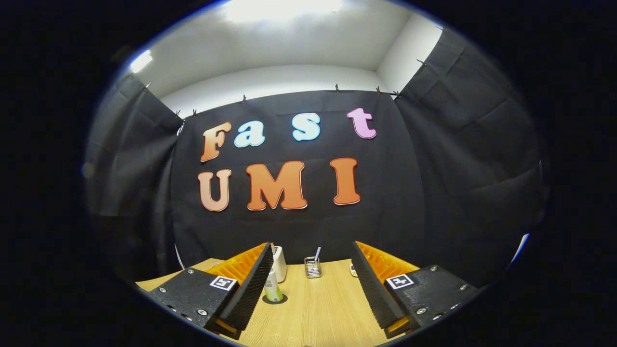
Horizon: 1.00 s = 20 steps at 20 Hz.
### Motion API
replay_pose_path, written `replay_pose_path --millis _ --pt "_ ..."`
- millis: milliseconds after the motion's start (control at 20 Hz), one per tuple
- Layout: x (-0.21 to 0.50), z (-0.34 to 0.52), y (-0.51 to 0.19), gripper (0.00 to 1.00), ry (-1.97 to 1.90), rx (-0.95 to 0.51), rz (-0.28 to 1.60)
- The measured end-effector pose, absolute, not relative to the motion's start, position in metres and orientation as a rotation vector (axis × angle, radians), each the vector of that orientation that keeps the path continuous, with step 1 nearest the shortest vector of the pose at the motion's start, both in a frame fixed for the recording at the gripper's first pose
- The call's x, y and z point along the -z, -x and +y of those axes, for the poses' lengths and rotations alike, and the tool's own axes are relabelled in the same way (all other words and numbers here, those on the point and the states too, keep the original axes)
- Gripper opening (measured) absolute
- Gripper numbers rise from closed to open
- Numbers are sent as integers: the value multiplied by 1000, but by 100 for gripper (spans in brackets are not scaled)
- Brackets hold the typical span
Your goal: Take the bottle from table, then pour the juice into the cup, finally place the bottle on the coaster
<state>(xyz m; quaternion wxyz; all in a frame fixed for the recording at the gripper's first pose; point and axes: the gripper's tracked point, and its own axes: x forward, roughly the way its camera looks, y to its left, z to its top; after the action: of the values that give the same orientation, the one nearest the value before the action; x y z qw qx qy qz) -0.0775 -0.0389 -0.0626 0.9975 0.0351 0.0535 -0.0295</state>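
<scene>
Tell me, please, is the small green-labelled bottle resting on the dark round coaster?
Touching. In the gripper view, the bottle stands upright on the coaster, beside the open gripper's left finger.

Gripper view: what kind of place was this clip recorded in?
Likely a cloth-walled recording booth: black cloth hangs around a wooden table holding a bottle and wire holder. The claw is open.

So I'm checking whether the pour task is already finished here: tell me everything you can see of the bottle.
The bottle is small, with a pale whitish upper part and a light green lower band, plastic by the look of it. It stands upright on a dark round coaster on the wooden table, beside the inner face of the left jaw, which hides part of it. A white cup stands just behind it. The gripper is open and holds nothing; whether the left jaw touches the bottle cannot be told.
</scene>
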Motion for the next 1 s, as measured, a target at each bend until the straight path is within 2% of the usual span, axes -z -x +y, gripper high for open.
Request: replay_pose_path --millis 1000 --pt "40 -38 67 97 -62 37 35"
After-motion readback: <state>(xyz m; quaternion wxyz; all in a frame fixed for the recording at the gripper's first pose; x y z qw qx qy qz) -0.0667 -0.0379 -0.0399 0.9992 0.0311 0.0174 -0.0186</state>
